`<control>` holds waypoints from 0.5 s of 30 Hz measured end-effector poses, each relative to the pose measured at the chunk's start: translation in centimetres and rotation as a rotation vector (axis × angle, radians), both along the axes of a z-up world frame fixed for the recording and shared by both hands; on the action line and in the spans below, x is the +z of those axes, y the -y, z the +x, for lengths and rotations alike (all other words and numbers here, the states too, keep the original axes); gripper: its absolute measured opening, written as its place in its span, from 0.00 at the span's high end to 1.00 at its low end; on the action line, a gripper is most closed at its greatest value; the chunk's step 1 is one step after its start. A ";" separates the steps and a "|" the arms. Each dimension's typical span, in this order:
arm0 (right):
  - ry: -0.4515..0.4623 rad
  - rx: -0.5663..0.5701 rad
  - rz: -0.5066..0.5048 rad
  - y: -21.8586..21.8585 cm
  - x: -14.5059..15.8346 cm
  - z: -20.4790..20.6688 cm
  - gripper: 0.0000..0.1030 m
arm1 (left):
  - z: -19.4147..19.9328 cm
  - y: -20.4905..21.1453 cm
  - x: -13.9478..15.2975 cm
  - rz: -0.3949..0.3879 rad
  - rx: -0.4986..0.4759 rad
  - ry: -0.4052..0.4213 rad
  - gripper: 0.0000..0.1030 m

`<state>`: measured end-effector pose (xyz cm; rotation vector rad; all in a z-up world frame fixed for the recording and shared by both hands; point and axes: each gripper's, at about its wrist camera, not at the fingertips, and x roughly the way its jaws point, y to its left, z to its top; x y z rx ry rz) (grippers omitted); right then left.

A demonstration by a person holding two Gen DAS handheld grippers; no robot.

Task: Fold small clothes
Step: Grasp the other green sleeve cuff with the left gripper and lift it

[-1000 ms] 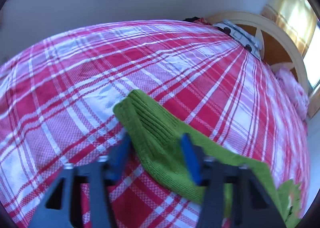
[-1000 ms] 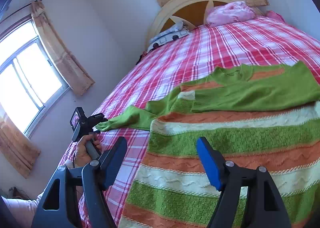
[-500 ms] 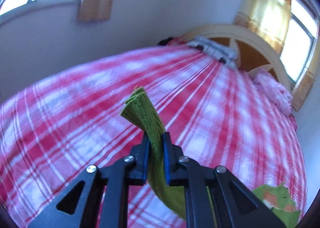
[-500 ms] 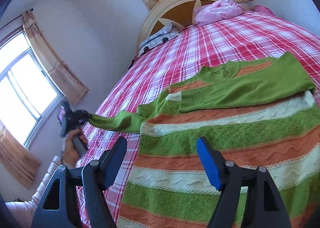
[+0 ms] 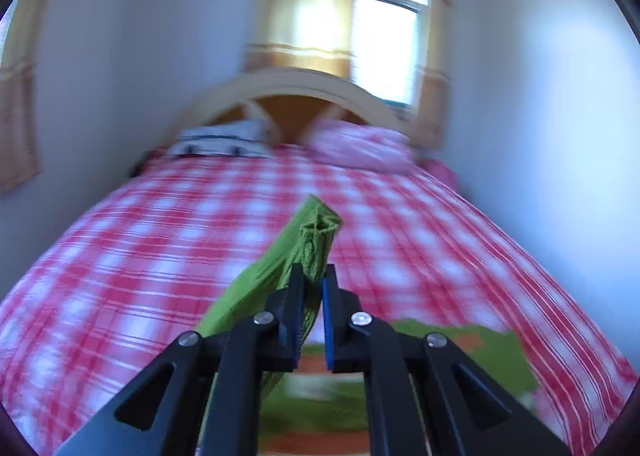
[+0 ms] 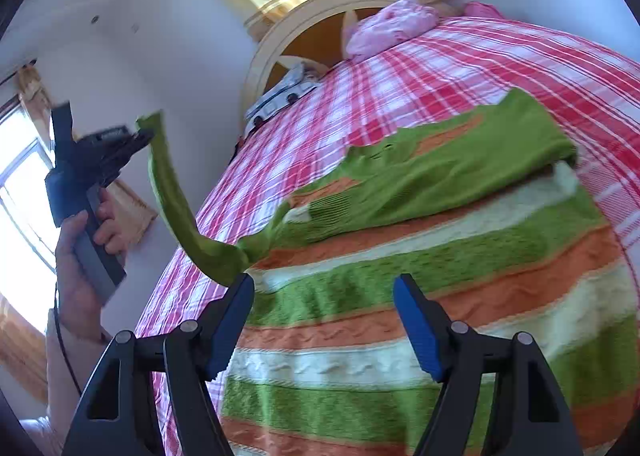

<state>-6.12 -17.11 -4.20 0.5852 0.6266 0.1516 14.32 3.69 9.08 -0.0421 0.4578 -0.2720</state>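
A knitted sweater (image 6: 420, 296) with green, orange and cream stripes lies flat on the red checked bed. Its right sleeve (image 6: 460, 172) is folded across the chest. My left gripper (image 5: 312, 288) is shut on the cuff of the green left sleeve (image 5: 316, 240) and holds it up in the air; in the right wrist view the left gripper (image 6: 140, 136) is at the left, with the left sleeve (image 6: 172, 192) hanging from it down to the sweater's shoulder. My right gripper (image 6: 324, 296) is open and empty, just above the sweater's body.
The bed (image 6: 420, 68) fills both views, with a cream and wood headboard (image 6: 304, 28), a pink pillow (image 6: 392, 24) and a white patterned pillow (image 6: 280, 96) at its head. Walls and curtained windows stand behind and to the left.
My left gripper closed on the sleeve cuff and lifted it high off the bed, swinging toward the headboard. My right gripper stayed open and moved closer over the sweater.
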 end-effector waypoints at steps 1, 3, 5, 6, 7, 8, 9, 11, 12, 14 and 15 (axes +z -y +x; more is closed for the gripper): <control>-0.002 -0.014 -0.001 0.5 -0.1 -0.2 0.29 | -0.1 2.3 -1.1 0.008 -0.040 -0.015 0.92; -0.008 -0.045 -0.002 1.6 -0.3 -0.7 0.29 | -0.2 6.6 -3.6 0.030 -0.096 -0.060 0.92; -0.017 -0.069 0.000 2.7 -0.6 -1.2 0.29 | -0.2 9.8 -6.4 0.047 -0.134 -0.110 0.92; -0.021 -0.080 0.001 3.2 -0.7 -1.4 0.29 | -0.4 11.0 -7.4 0.057 -0.144 -0.129 0.92; -0.025 -0.094 -0.001 3.8 -0.9 -1.8 0.29 | -0.4 12.2 -8.6 0.071 -0.149 -0.152 0.92; -0.029 -0.104 -0.005 4.3 -1.0 -2.1 0.29 | -0.2 13.1 -9.7 0.082 -0.156 -0.181 0.92; -0.034 -0.115 -0.009 4.7 -1.2 -2.4 0.29 | -0.1 13.5 -10.8 0.084 -0.165 -0.214 0.92; -0.046 -0.141 -0.007 5.7 -1.4 -2.9 0.29 | 0.0 14.2 -12.9 0.069 -0.189 -0.311 0.91; -0.048 -0.153 -0.006 6.2 -1.5 -3.2 0.29 | -0.6 14.2 -13.2 0.063 -0.203 -0.338 0.90; -0.049 -0.171 -0.001 7.1 -1.5 -3.7 0.29 | -1.7 13.8 -13.9 0.043 -0.243 -0.406 0.79; -0.047 -0.175 0.002 7.4 -1.5 -3.7 0.29 | -2.4 13.2 -14.0 0.032 -0.262 -0.425 0.66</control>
